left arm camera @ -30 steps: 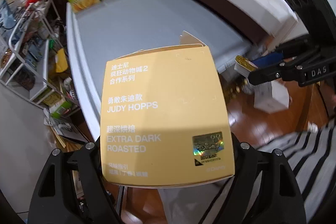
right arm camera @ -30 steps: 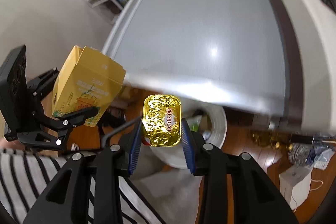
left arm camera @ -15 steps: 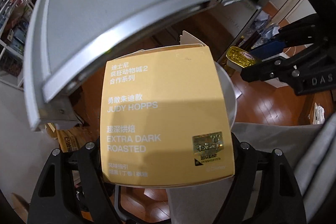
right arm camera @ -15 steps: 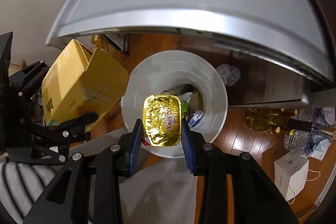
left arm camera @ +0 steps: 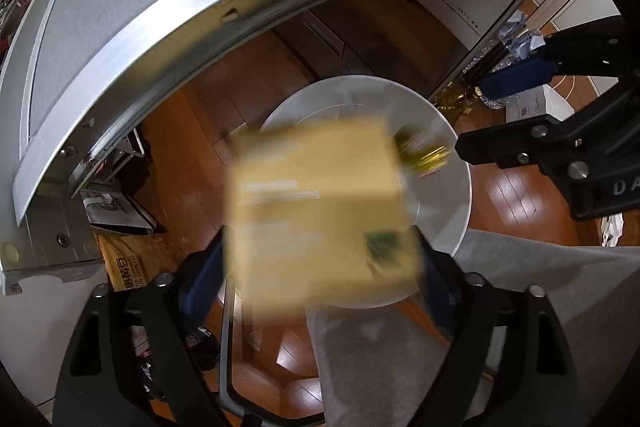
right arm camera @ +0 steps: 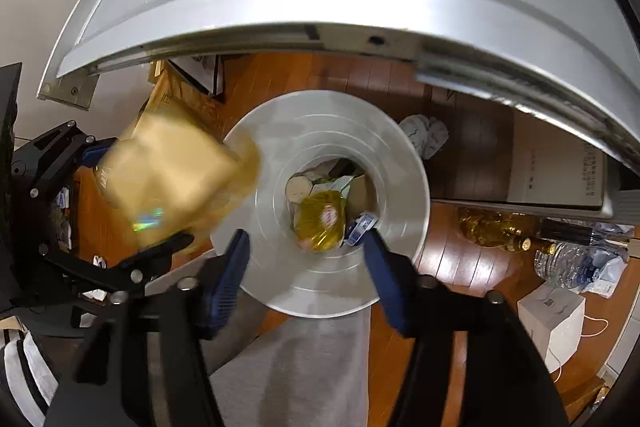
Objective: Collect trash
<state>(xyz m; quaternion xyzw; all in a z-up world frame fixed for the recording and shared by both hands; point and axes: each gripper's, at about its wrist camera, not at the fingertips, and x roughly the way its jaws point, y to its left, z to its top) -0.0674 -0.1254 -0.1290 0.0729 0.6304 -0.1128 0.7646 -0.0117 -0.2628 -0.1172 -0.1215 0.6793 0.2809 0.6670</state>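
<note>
Both grippers are spread wide over the white bin (right arm camera: pixel 328 115). From the right gripper (right arm camera: pixel 306 259) view you can see the gold foil pack (right arm camera: pixel 320 221) down inside the bin with other trash. The left gripper (left arm camera: pixel 320 267) view shows the blurry yellow box (left arm camera: pixel 320 211) loose between its fingers, above the bin's rim.

Matte black angular frames on both tools, studded with round silver screw heads, and the fingers (right arm camera: pixel 224 275) wear ribbed blue pads. White letters "DA" show on the right gripper (left arm camera: pixel 516 115) body (cut off at the edge). The person wears grey trousers (right arm camera: pixel 296 371) and a black-and-white striped sleeve (right arm camera: pixel 24 375).
</note>
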